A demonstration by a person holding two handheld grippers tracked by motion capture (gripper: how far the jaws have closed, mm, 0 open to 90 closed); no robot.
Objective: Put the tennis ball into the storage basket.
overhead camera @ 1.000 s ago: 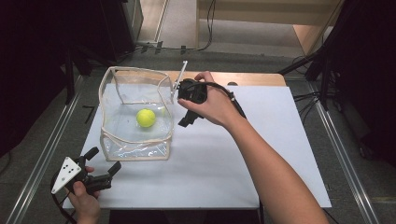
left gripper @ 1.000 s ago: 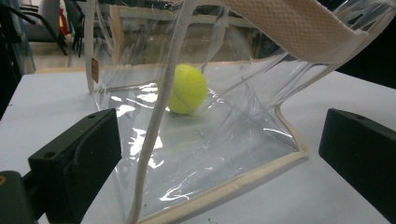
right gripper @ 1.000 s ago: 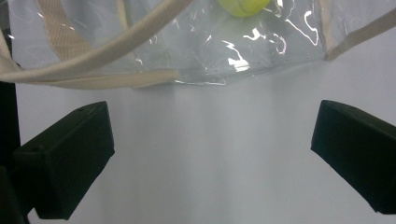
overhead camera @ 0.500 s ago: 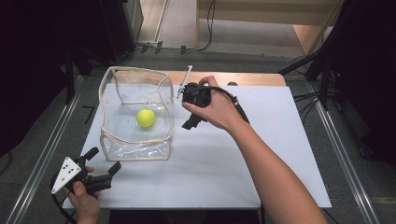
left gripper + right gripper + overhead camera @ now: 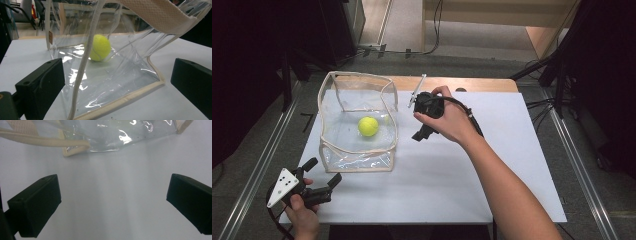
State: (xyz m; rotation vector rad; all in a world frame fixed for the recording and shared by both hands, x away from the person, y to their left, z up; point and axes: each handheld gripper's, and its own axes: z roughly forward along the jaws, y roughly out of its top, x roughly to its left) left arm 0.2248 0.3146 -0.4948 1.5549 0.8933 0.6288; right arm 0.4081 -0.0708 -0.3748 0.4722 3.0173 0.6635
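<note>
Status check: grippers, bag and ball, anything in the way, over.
Left gripper open, near bag corner. Right gripper open, beside the bag, holding nothing. Ball sits inside the clear bag. Nothing blocks either gripper.

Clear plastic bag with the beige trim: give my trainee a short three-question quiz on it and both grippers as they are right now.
1. True or false: the yellow-green tennis ball lies inside the clear plastic bag with beige trim.
2. Which gripper is nearer the bag's front corner: A left, B right?
3. Fill in: both grippers' jaws stand ____.

Key: 1 true. 2 A. 3 open; the left gripper view and right gripper view show wide gaps holding nothing.
</note>
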